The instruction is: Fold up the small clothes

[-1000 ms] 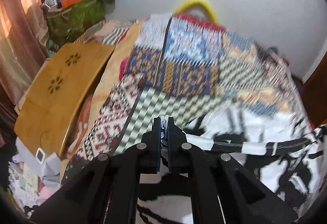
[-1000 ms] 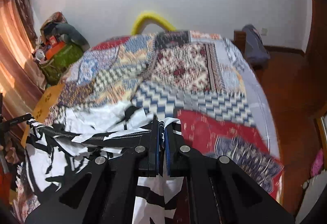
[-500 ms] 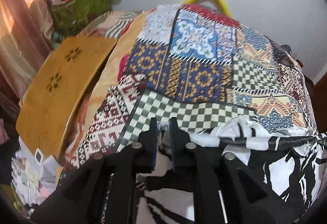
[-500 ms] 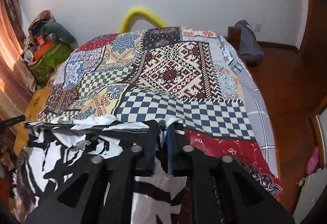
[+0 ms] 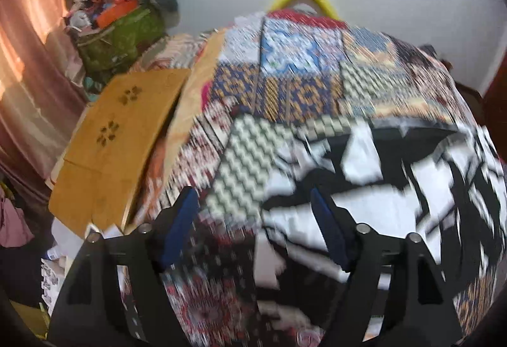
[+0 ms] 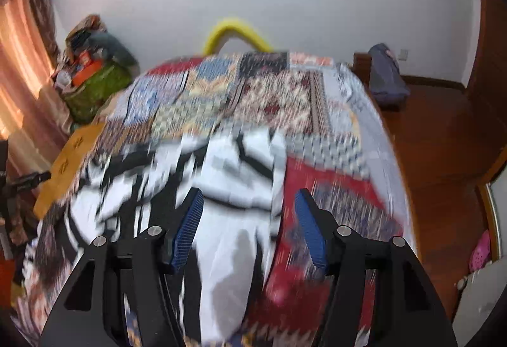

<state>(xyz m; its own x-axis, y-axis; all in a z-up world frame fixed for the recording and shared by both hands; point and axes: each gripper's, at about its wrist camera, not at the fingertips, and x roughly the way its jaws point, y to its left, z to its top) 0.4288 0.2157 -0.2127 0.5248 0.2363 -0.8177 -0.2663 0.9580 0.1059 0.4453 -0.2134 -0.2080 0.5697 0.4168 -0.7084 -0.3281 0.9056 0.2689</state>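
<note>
Both grippers, clamped on cloth a second ago, now gape empty: the left hand-held gripper [image 5: 253, 214] and right hand-held gripper [image 6: 248, 217] have dropped the black-and-white patterned garment [image 6: 234, 163] onto the patchwork-quilted bed [image 6: 329, 176], near its front edge, spread but seemingly not yet fully folded.
</note>
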